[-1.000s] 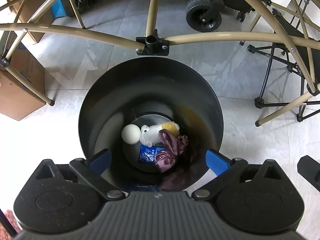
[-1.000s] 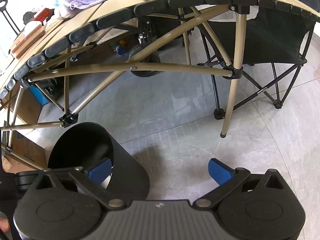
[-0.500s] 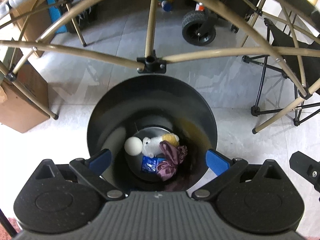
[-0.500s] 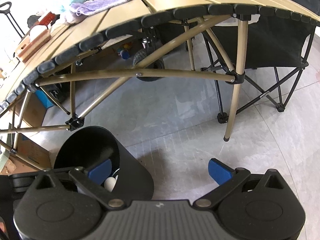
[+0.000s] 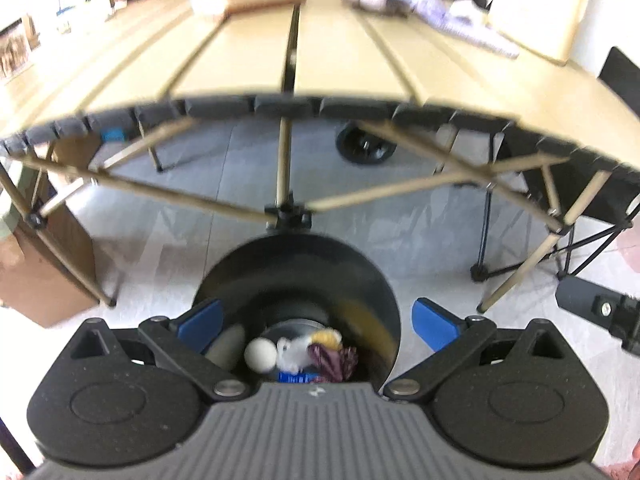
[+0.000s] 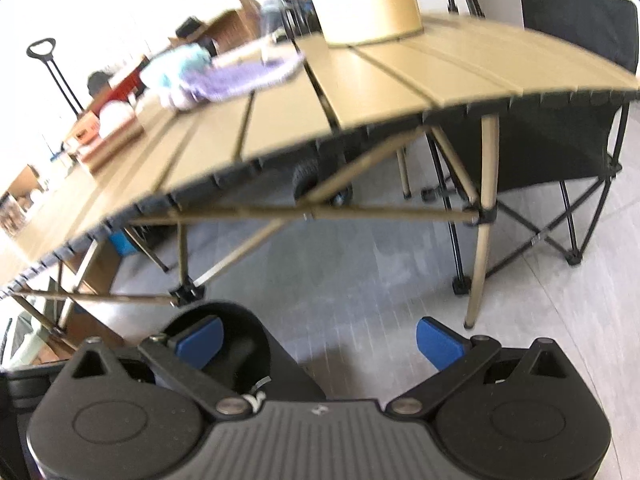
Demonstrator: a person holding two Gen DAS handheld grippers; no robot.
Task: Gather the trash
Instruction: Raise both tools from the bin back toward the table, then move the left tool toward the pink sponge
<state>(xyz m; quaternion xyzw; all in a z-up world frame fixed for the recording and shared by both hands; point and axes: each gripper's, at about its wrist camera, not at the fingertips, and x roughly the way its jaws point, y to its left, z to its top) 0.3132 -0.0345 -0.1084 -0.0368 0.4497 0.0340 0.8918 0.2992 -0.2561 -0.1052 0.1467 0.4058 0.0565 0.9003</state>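
left tool (image 5: 316, 322) risen above bin (image 5: 298, 264) | right tool (image 6: 318, 338) risen | tabletop (image 5: 332, 52) now visible

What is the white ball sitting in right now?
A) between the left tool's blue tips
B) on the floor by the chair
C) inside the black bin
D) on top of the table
C: the left wrist view shows the white ball at the bottom of the black bin, beside other trash, with the left tool empty above it.

Black bin (image 5: 376, 280), tan slatted table (image 5: 332, 52), blue-tipped fingers (image 5: 434, 322).
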